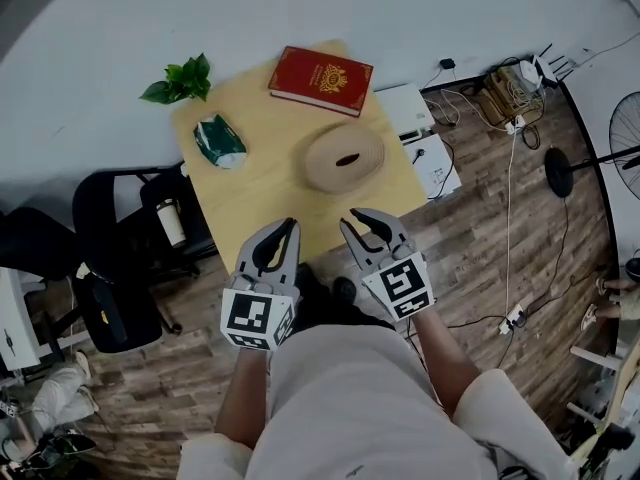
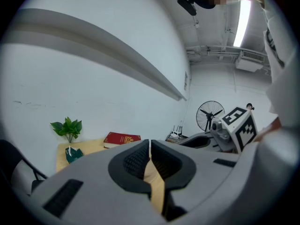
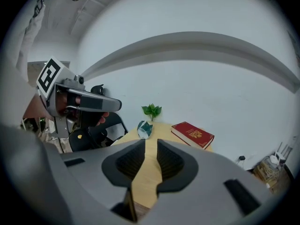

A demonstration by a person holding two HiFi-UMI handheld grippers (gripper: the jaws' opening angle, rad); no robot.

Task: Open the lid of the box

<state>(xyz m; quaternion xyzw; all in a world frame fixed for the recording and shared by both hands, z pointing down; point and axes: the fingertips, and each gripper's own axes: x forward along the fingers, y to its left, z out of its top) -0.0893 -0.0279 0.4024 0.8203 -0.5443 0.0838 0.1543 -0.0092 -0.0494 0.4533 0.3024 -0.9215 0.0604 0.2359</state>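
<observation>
Left gripper (image 1: 291, 224) jaws closed to a slit, empty; right gripper (image 1: 356, 218) jaws part open, nothing between. Both hover at the table's (image 1: 245, 193) near edge, well short of the round wooden box (image 1: 322, 176) mid-table, far and right of them. Best bet: right comes down over the slotted lid (image 1: 347, 152), pinches its rim, lifts straight up; left opens and steadies the base so it doesn't slide. Lid seam too faint to make out; box hidden behind the jaws in both gripper views. Red book (image 1: 321, 79) at far edge could itself be a box, can't tell.
</observation>
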